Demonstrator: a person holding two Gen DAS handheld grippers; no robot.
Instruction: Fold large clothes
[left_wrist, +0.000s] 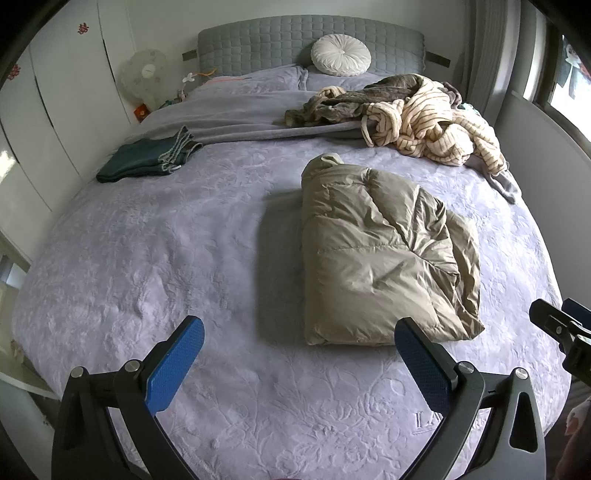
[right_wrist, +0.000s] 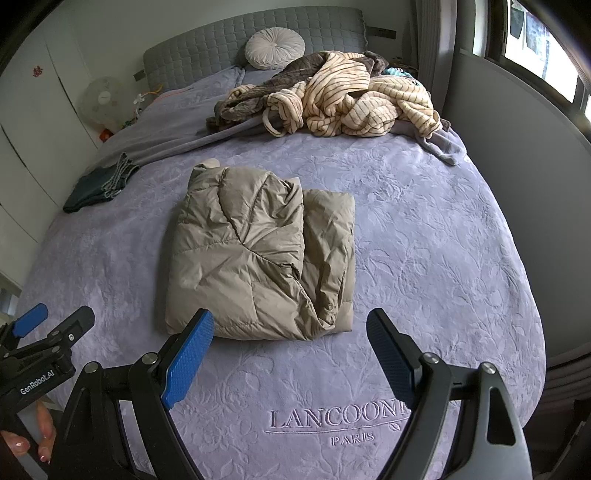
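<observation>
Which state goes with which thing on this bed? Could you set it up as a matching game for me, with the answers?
Things:
1. puffy jacket
2. striped robe
3. jeans
4. round cushion

States:
A. leaning against the headboard
B. folded, dark, near the bed's left edge
C. folded, tan, in the middle of the bedspread
D. crumpled in an unfolded heap

Pairs: 1-C, 2-D, 3-B, 4-A
</observation>
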